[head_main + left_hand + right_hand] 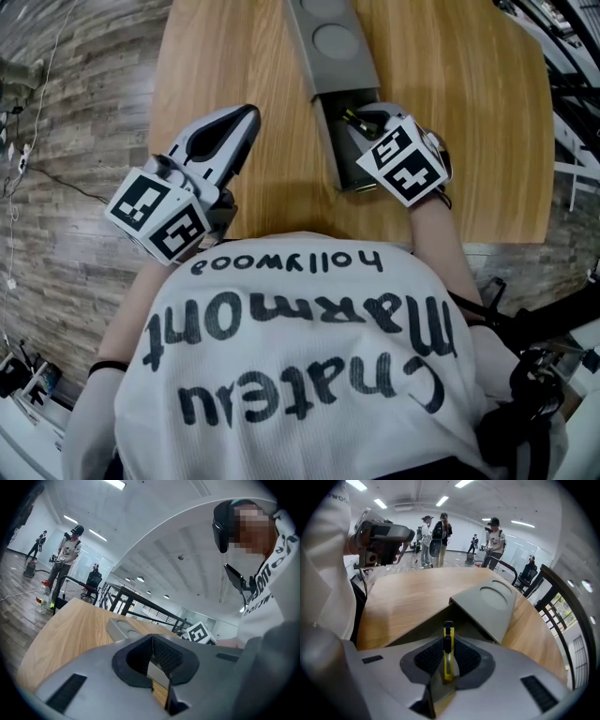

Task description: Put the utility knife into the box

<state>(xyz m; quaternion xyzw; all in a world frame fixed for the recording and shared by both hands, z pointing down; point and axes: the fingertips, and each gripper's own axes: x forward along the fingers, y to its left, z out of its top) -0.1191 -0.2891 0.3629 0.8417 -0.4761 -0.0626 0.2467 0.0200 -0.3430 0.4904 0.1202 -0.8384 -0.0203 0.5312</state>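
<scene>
A grey box (330, 56) lies lengthwise on the wooden table (234, 56), its lid slid back so the near end is an open tray. My right gripper (364, 122) hovers over that open end, shut on a yellow and black utility knife (353, 119). In the right gripper view the utility knife (448, 653) stands on edge between the pads, pointing into the dark opening under the box lid (487, 604). My left gripper (242, 127) rests left of the box, apart from it, jaws together with nothing held. In the left gripper view my left gripper (153, 639) is closed, with the box (123, 628) beyond.
The table's near edge runs just below both grippers, against the person's white shirt (300, 366). Other people (436, 531) stand far across the room. Black railings (136, 602) lie beyond the table.
</scene>
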